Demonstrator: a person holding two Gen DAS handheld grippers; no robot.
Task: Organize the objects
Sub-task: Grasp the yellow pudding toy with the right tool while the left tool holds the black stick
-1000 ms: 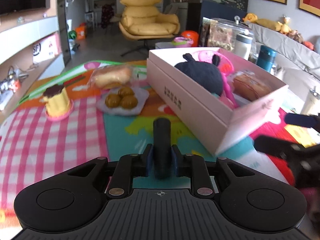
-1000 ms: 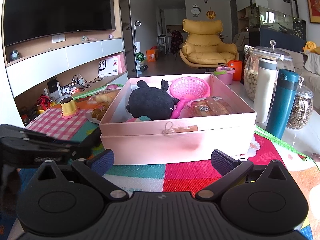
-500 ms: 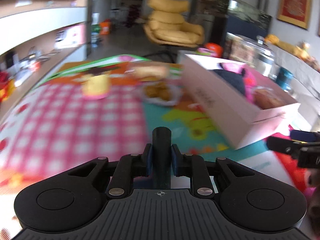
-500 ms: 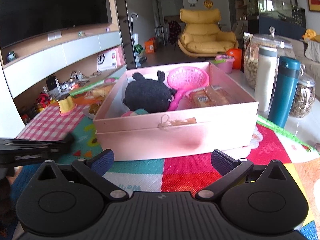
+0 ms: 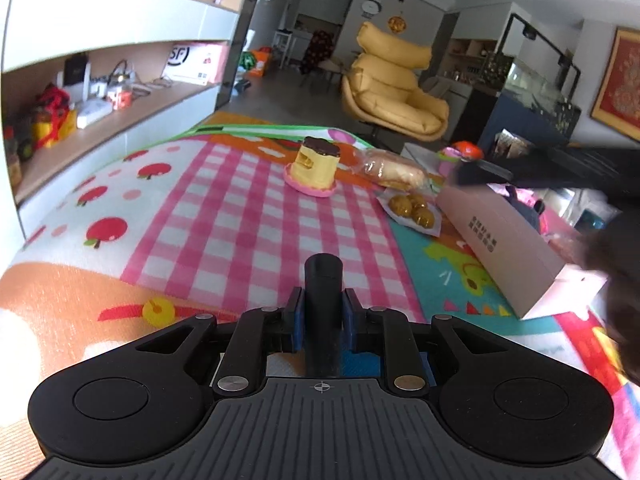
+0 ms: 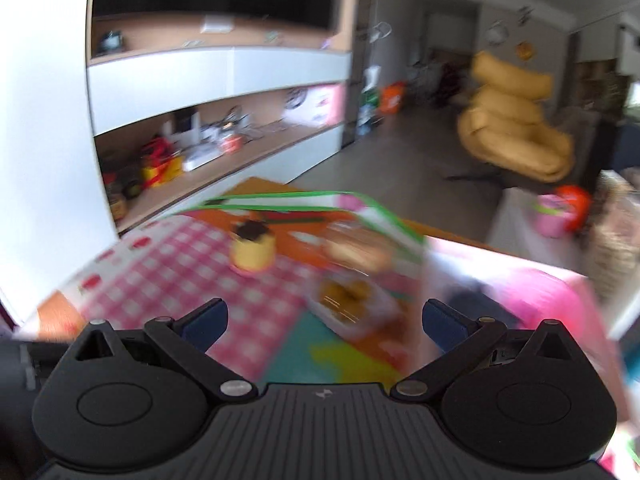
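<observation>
My left gripper (image 5: 323, 314) is shut on a black cylinder (image 5: 323, 276) that stands up between its blue pads, low over the pink checked mat (image 5: 224, 224). A yellow pudding toy (image 5: 314, 164) on a pink base, a wrapped bread roll (image 5: 394, 174) and a plate of golden balls (image 5: 414, 206) lie ahead. To the right is the pink box (image 5: 504, 240) holding a dark plush toy. My right gripper (image 6: 324, 318) is open and empty, above the plate of balls (image 6: 348, 294) near the box's left edge (image 6: 430, 280); its view is blurred.
A wall unit with cluttered shelves (image 5: 92, 92) runs along the left of the table. A yellow armchair (image 5: 394, 96) stands beyond the table's far edge. The other gripper (image 5: 560, 172) crosses the upper right of the left wrist view over the box.
Both hands swung left and rolled. The left view now centres on the checked mat instead of the box, cylinder still gripped. The right gripper rose from in front of the box to above it.
</observation>
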